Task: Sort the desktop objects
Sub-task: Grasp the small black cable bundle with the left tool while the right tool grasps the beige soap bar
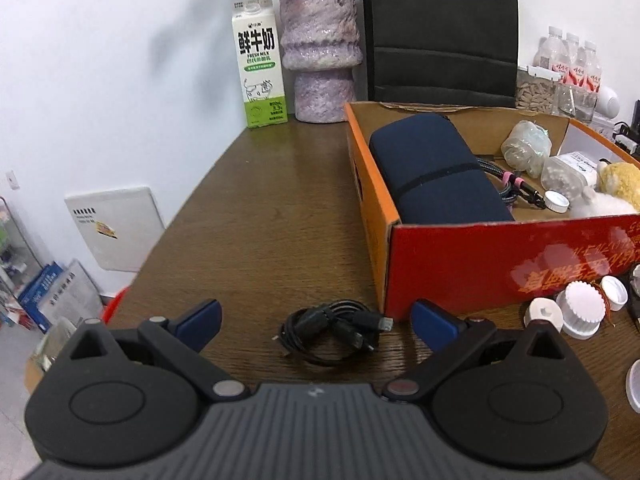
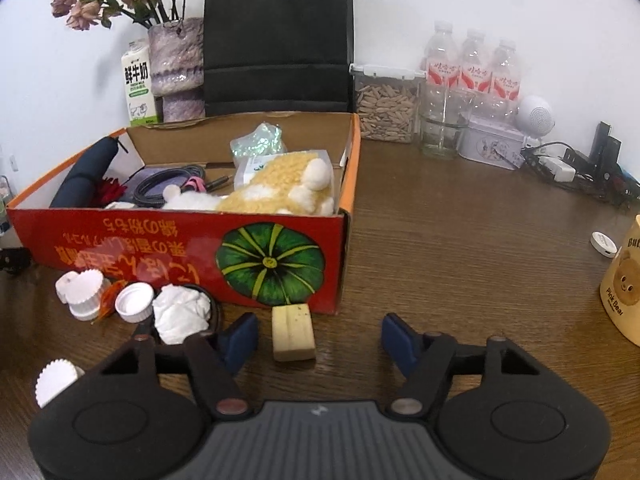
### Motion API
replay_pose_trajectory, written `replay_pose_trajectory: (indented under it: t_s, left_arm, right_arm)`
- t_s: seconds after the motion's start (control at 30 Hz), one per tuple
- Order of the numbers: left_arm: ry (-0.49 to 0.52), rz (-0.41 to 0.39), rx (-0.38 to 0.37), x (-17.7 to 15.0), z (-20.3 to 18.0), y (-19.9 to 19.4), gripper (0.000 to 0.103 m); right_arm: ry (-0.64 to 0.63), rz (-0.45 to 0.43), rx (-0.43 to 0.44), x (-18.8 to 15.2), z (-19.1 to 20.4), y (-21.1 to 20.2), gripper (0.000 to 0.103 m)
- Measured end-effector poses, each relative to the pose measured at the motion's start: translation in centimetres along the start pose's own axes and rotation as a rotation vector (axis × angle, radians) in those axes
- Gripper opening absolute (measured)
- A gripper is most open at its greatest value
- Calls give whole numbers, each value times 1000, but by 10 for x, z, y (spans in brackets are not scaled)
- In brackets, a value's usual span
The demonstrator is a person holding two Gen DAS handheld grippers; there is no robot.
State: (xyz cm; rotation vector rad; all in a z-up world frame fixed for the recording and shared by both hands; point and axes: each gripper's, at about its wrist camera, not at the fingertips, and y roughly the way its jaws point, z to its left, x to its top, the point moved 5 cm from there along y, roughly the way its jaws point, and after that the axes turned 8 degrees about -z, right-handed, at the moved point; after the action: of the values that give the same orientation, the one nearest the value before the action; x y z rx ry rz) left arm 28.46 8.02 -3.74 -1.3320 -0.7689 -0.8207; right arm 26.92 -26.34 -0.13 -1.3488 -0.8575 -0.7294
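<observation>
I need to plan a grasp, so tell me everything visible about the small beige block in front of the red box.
The small beige rectangular block looks like matte foam or rubber, pale cream with a few dark specks on its top. It lies flat on the brown wooden desk, just before the red cardboard box; contact is unclear. It sits between the right gripper fingers, nearer the left one, untouched by either.

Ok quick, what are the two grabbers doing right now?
Left gripper: open, holding nothing, black cable between its jaws.
Right gripper: open, nothing gripped.
</observation>
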Motion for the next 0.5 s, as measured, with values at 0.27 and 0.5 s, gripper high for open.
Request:
replay_pose_trajectory:
  t_s: [0.27,0.5]
  left_arm:
    - [-28,12,-51,-7,3,2,89]
    - [-40,-1,-87,-7,2,-6,62]
  right_arm:
    - [-8,-24,13,-1,3,-4,54]
    - [-20,-32,36,-3,8,-8,31]
